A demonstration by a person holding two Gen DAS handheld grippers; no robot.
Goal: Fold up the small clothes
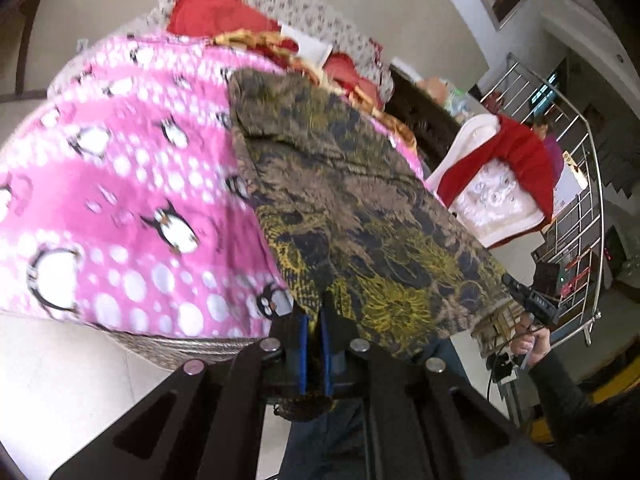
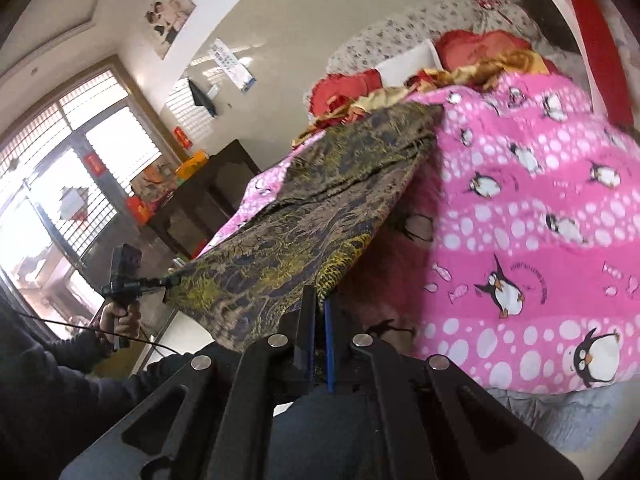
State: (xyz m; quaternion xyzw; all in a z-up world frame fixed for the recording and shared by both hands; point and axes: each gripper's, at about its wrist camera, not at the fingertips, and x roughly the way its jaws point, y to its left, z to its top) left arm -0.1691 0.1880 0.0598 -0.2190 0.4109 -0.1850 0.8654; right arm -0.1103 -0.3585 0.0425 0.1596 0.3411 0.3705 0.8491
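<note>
The patterned garment (image 1: pixel 352 200) of brown, yellow and dark blue stretches over the near edge of the bed, above the pink penguin blanket (image 1: pixel 120 184). Each near corner is pinched so the cloth hangs taut between both hands, probably ready to be carried over in a fold; its far end rests on the blanket toward the red pillows (image 1: pixel 212 12). The left gripper (image 1: pixel 314 320) has its blue pads pressed together on one near corner. The right gripper (image 2: pixel 320 308) is likewise clamped on the other. Both point slightly downward toward the bed, with the person's right hand (image 1: pixel 528 340) and left hand (image 2: pixel 120 316) around the handles.
</note>
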